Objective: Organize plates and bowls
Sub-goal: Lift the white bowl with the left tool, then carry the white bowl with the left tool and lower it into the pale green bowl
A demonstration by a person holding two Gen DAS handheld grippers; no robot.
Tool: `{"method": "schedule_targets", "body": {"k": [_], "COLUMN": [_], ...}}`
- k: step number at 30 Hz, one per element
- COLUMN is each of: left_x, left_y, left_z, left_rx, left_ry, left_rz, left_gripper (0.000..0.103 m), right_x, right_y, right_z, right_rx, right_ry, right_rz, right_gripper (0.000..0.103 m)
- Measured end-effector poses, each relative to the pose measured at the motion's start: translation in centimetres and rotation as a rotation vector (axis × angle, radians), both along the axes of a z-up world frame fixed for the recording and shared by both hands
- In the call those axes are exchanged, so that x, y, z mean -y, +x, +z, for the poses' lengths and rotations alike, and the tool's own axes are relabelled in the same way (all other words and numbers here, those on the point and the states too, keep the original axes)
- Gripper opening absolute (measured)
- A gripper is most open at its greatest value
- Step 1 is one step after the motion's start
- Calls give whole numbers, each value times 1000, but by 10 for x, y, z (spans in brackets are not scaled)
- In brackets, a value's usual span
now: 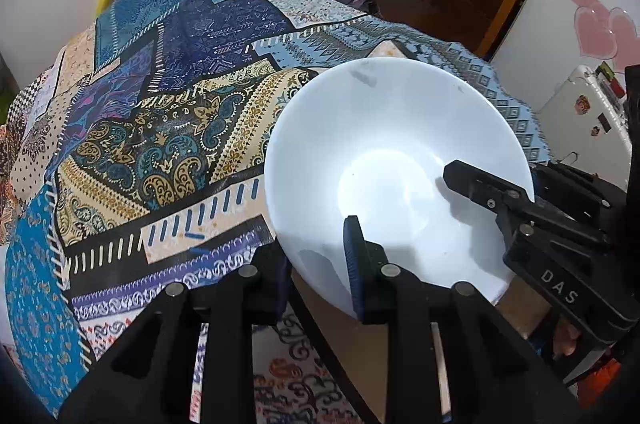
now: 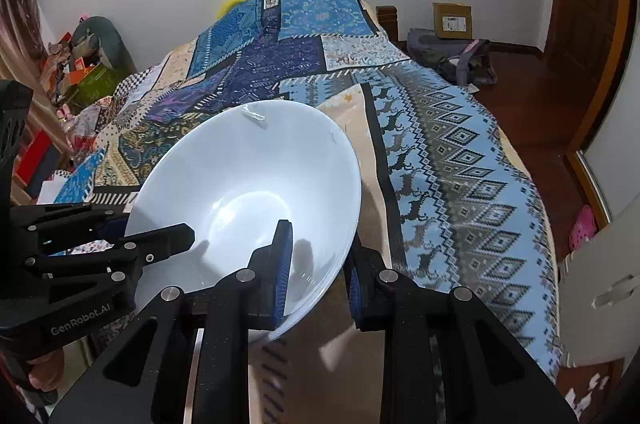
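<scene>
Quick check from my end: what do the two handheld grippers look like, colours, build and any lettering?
Both are matte black plastic with silver pivot pins and ribbed blue finger pads. The left gripper carries white "GenRobot.AI" lettering on its body, seen from the right wrist view. The right gripper shows white "DAS" letters, seen from the left wrist view. No cables or sleeves are visible.

A plain white bowl (image 1: 384,160) is empty and glossy, with steep flaring sides. It sits tilted above the patterned bedspread (image 1: 168,112), its near rim pinched on two sides.

One white bowl (image 1: 400,160), two tools, left (image 1: 320,264) and right (image 2: 316,272); one cardboard box (image 2: 452,20).
</scene>
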State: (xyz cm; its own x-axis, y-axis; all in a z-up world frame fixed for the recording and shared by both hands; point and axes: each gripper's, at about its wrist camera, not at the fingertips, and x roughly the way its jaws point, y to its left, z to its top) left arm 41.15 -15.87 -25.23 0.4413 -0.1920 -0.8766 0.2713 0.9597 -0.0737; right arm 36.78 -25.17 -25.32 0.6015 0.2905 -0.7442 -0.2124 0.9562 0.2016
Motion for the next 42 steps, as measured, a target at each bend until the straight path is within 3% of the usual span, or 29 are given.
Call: {"method": "schedule_targets", "body": {"k": [16, 27, 42], "left_x": [-23, -49, -103], "left_y": [-72, -136, -217], "left_z": [74, 119, 148], "left_rx": [97, 175, 239], "left_ry": [-48, -41, -46], "left_rz": [38, 78, 132], "left_gripper": [24, 24, 24], "right_x": [-24, -50, -98], "right_y": [-51, -91, -140], "right_z": [54, 81, 95], "right_rx": [91, 141, 176], "right_ry": [15, 34, 47], "right_rz": [31, 67, 137], "right_gripper": [22, 22, 22]}}
